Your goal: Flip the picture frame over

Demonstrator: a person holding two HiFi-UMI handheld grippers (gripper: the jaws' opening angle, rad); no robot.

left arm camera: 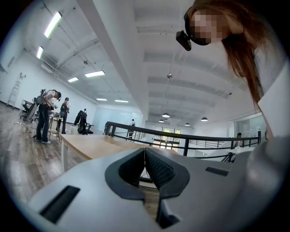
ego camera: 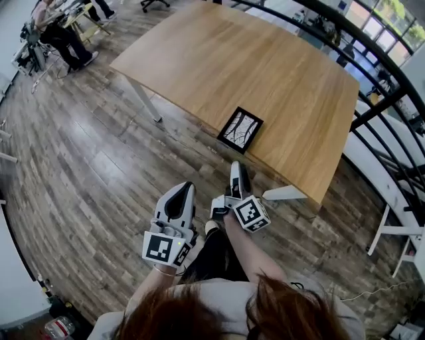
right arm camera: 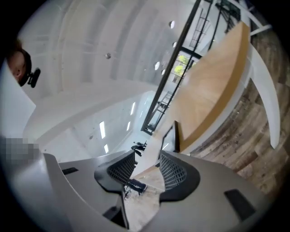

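Observation:
A black picture frame (ego camera: 240,129) lies flat near the front edge of the wooden table (ego camera: 265,66), with its black-and-white picture facing up. Both grippers hang over the floor in front of the table, short of the frame. My left gripper (ego camera: 184,188) is low and left of the frame; its jaws meet at the tips with nothing between them (left arm camera: 145,156). The right gripper (ego camera: 237,166) points toward the frame, and its jaws stand apart and empty (right arm camera: 148,165). Beyond them the frame (right arm camera: 175,135) shows edge-on on the table.
White table legs (ego camera: 143,99) stand under the table. A black railing (ego camera: 392,99) curves along the right side. People (ego camera: 60,33) work at desks at the far left, and an office chair (ego camera: 154,4) is at the top. The floor is wood plank.

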